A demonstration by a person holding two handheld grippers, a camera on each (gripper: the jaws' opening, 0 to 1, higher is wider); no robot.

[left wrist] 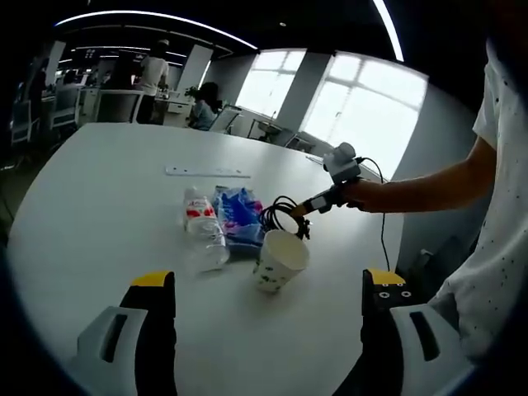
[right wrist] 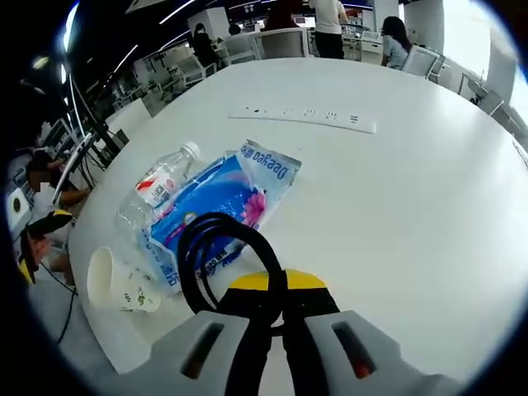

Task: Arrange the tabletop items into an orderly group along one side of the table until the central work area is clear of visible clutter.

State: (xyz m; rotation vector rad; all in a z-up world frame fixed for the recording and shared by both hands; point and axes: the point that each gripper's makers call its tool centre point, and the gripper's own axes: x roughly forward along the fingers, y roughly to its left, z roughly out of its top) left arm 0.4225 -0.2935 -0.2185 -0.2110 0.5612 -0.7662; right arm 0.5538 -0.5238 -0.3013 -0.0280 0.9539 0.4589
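With the right gripper clenched on the black cable just above the blue packet, beside the bottle and tipped paper cup, and the left gripper held released, the coil is best lowered gently against the group.

Blue packet, black cable, white cup with perhaps green specks.

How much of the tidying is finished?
Partly done: the bottle, blue packet and paper cup already lie together. The right tool is gripping the black cable, bringing it there. The left tool is open. The white strip lies apart.
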